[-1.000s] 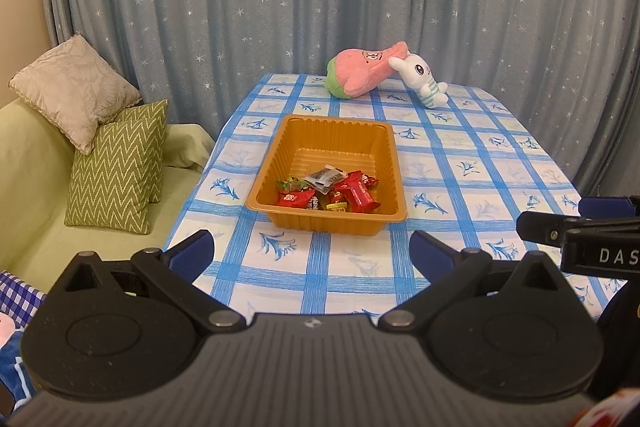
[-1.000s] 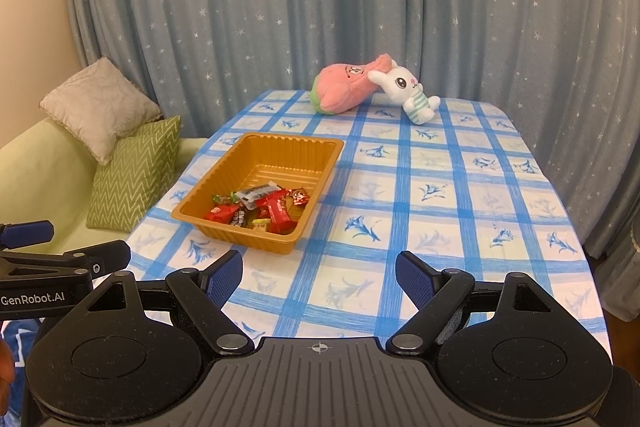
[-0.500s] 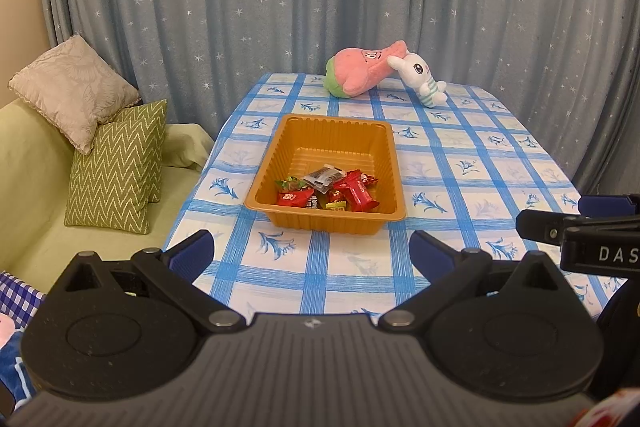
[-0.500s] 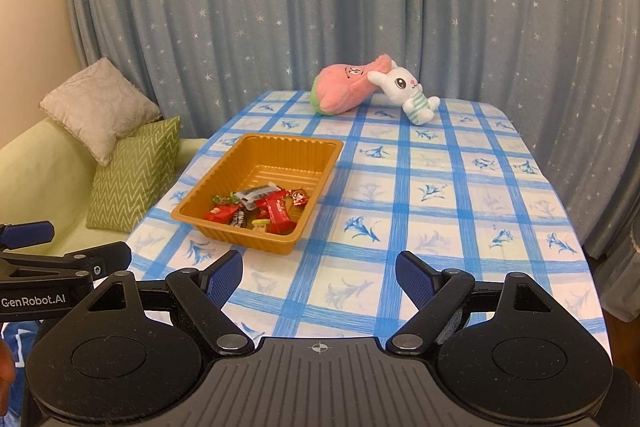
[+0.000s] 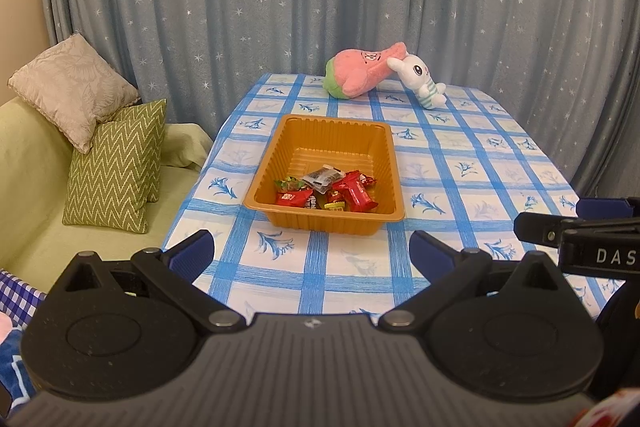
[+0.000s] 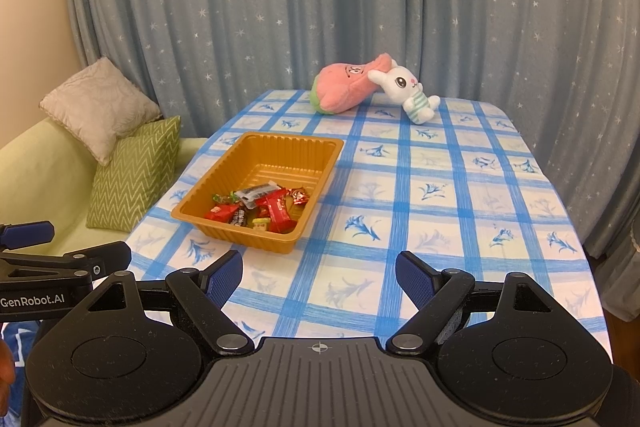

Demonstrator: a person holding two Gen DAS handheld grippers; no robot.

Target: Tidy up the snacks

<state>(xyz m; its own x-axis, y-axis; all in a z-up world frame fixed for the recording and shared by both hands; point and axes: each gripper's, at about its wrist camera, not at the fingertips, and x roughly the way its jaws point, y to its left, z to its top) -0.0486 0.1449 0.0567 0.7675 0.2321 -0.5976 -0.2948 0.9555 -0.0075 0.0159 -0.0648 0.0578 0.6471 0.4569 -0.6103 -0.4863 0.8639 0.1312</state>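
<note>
Both tools idle at the near end of the table [image 5: 460, 155], nothing gripped. Left gripper [image 5: 311, 254] jaws spread wide, empty. Right gripper [image 6: 319, 277] same: wide open, only tablecloth btwn the pads.

Snacks [image 5: 326, 191] all sit in the orange tray [image 5: 394, 163], bunched at its near end; far half of tray bare. No loose wrappers on the cloth that I can see, so task looks near done or not yet re-sorted, can't tell which.

Risks, IMO:
- Tray is light plastic w/ thin flared rim. A finger catching the near wall on the way in likely shoves or tips it, spilling wrappers.
- Wrappers overlap, slick foil. A pinch may grab two or squirt one out.
- Tray sits near the table's left edge, sofa [image 5: 24, 163] below. A push that way could send it off.
- The two tools are close side by side; reaching together = clash.

Room: right half of the table open, good lane. Pink plush [image 5: 362, 75] + white bunny [image 5: 420, 79] at far end, well apart from the tray. Curtain behind, no issue.
</note>
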